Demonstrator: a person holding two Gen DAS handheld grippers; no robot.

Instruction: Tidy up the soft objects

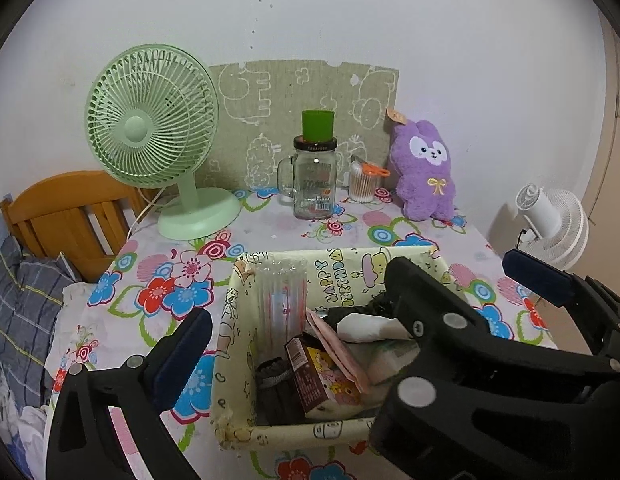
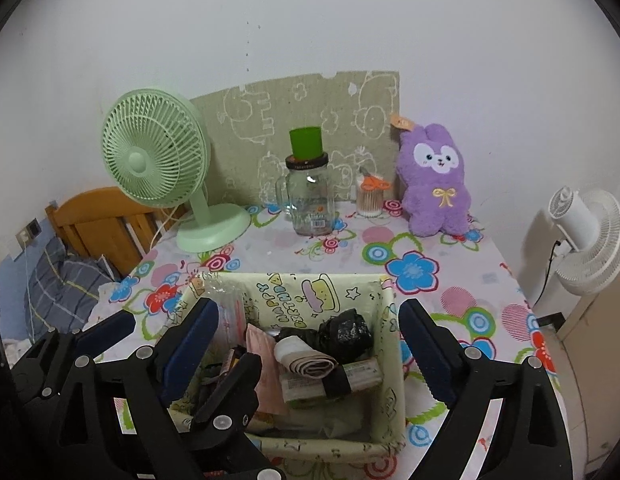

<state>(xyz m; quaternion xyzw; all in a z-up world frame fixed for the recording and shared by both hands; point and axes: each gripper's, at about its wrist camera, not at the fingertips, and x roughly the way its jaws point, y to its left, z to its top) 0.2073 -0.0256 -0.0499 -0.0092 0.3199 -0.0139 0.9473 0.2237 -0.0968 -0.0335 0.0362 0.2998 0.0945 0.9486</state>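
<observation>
Rolled cloth (image 2: 310, 356) lies in the yellow box (image 2: 310, 296), below and between my right gripper's (image 2: 306, 344) wide-open jaws, untouched.
My left gripper (image 1: 357, 300) is spread wide too, holding nothing; its right finger covers part of the box's contents. Beyond the box stand a glass jar (image 1: 313, 180), green fan (image 1: 150, 120) and purple plush (image 1: 425, 168).

A bedroom: wooden headboard (image 1: 66, 216) beside floral-clothed table (image 1: 270, 236)
</observation>
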